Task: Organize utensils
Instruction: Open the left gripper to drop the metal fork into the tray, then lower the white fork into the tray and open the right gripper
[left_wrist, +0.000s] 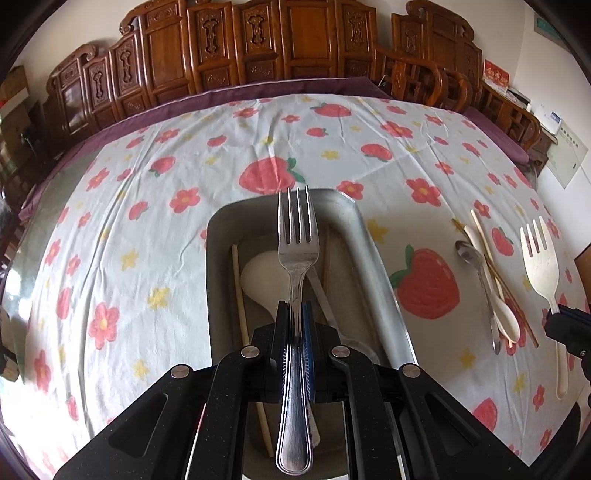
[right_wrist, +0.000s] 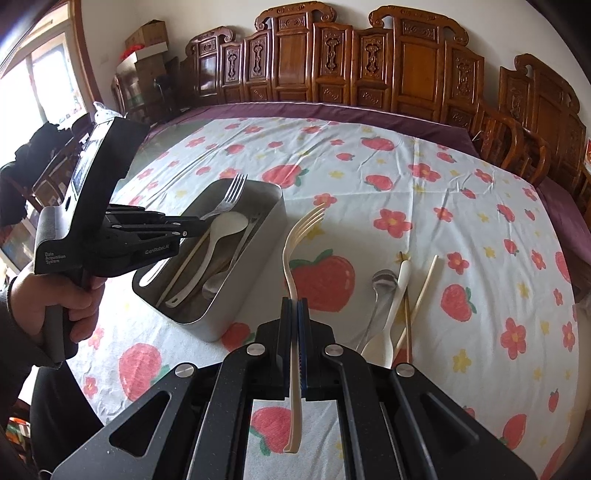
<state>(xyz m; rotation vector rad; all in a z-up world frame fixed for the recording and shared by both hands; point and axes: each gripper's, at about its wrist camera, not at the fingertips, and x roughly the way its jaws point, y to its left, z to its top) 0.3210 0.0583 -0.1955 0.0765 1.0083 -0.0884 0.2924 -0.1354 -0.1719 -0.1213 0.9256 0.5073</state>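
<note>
2 forks lifted, each pinched in a gripper, over a strawberry-print tablecloth.

The left gripper clamps a metal fork above the metal tray, which holds a white spoon and chopsticks. Rightward, the right gripper pinches a cream plastic fork; beyond lie a steel spoon, another white spoon and loose chopsticks.

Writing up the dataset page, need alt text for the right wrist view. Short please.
The right claw grips a cream plastic fork by its handle above a strawberry-print tablecloth. To its left, the left claw holds a metal fork over a metal tray of utensils; a spoon, ladle and chopsticks lie loose to the right.
</note>
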